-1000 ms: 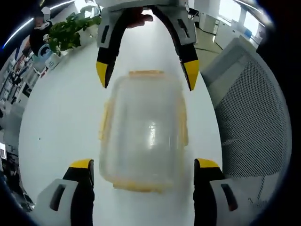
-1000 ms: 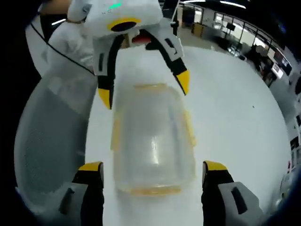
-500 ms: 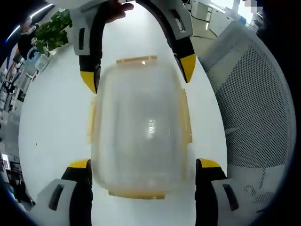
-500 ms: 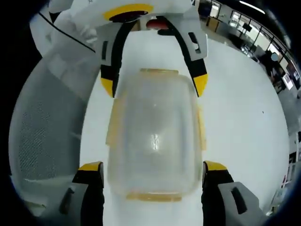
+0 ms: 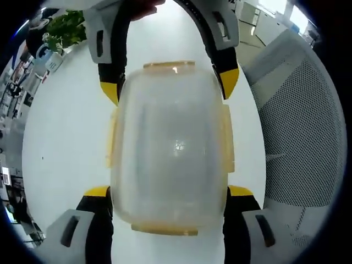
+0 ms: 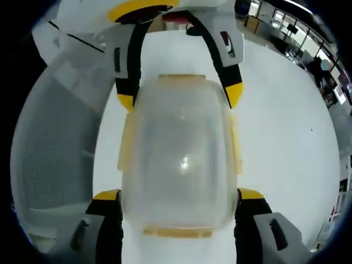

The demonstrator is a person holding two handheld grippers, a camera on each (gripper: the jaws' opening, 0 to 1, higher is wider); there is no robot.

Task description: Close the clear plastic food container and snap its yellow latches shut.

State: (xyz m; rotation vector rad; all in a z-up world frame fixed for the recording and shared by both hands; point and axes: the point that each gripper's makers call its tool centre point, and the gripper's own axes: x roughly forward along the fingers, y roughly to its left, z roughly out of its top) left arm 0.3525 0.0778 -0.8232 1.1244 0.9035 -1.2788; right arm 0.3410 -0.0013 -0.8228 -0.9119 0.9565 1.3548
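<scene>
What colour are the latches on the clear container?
Yellow latches, seen best in the left gripper view.

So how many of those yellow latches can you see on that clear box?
4 on the clear container: far end latch, near end latch, left side latch, right side latch. Whether any is snapped shut is unclear.

office | mesh chair (image 5: 300,132) | white table (image 5: 66,126) | potted plant (image 5: 69,27)
</scene>
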